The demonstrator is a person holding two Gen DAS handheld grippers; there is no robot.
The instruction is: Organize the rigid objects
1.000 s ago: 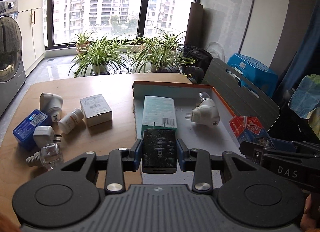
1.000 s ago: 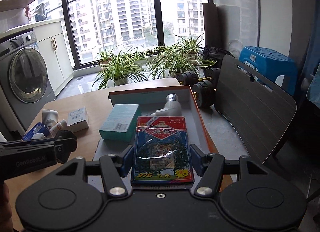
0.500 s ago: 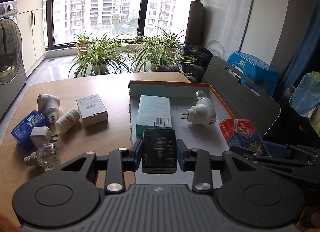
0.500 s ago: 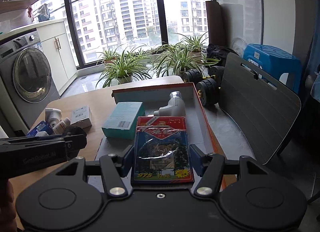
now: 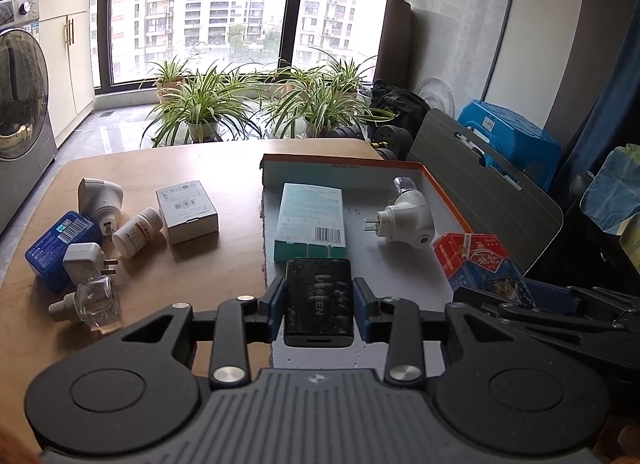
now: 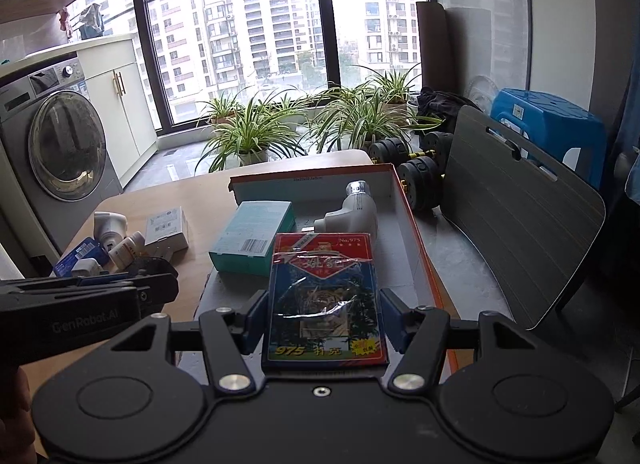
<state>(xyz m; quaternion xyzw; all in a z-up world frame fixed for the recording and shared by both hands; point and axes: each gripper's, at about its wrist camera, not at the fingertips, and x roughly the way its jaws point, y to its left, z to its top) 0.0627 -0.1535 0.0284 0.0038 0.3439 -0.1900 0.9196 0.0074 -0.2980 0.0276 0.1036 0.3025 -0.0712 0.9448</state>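
Note:
My left gripper point(image 5: 319, 306) is shut on a black charger block point(image 5: 319, 300), held over the near end of an open orange-edged box point(image 5: 444, 196). My right gripper point(image 6: 323, 322) is shut on a red and blue card pack point(image 6: 325, 296) above the same box point(image 6: 416, 240). Inside the box lie a teal carton point(image 5: 310, 220) and a white plug adapter point(image 5: 408, 220). The card pack point(image 5: 476, 260) also shows at the right in the left wrist view.
On the wooden table point(image 5: 192, 168) left of the box lie a white box point(image 5: 186, 210), a pill bottle point(image 5: 136, 232), a blue pack point(image 5: 56, 248), two white plugs and a clear glass bottle point(image 5: 90, 302). A grey chair back point(image 6: 520, 220) stands at the right.
The views have shifted slightly; the box and table items sit a little lower and left in the left wrist view. Both grips are unchanged.

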